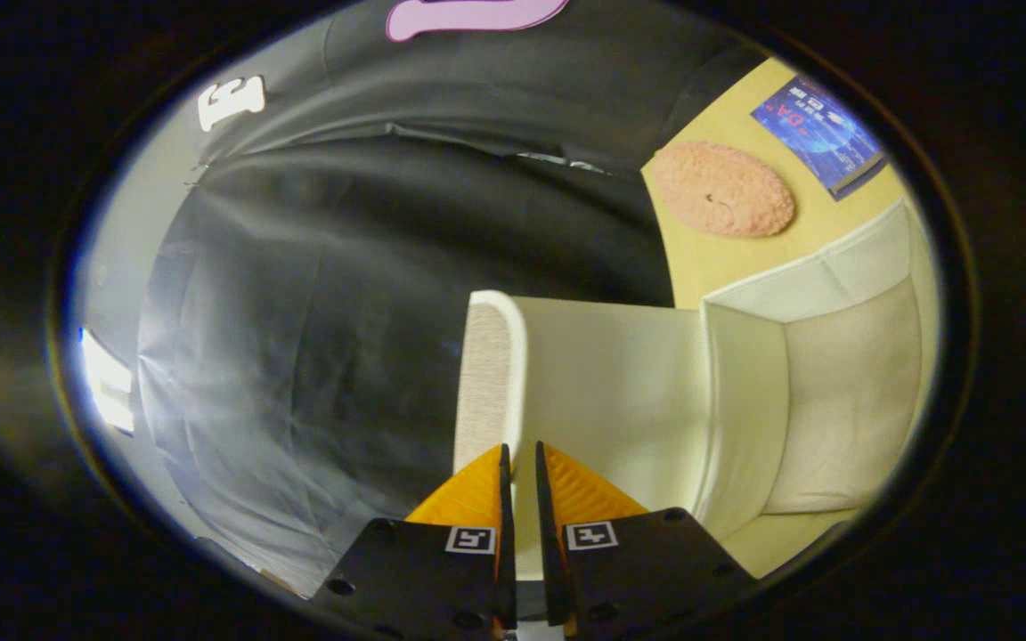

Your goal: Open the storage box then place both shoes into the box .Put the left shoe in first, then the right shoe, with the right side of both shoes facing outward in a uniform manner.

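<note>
Fingers sit nearly closed, a narrow slit between them, and the raised edge of the storage box lid runs into that slit; both fingers appear to pinch it, though actual contact on each side is hard to confirm. Lid: pale cream, smooth on its inner face, standing up on edge, with a rounded rim and a woven, light beige fabric outer face on the side toward the dark wall. Storage box lies just beyond and to one side of the fingers, joined to the lid; its interior is cream with a softer, fabric-like beige wall panel and a folded flap along its upper rim. Box rests on a yellow table. Farther along the table, well apart from the box: a pink, bumpy oval pad, and beyond it a blue printed booklet at the table's far edge. Black cloth wall, creased, closes the space beyond the lid.
</note>
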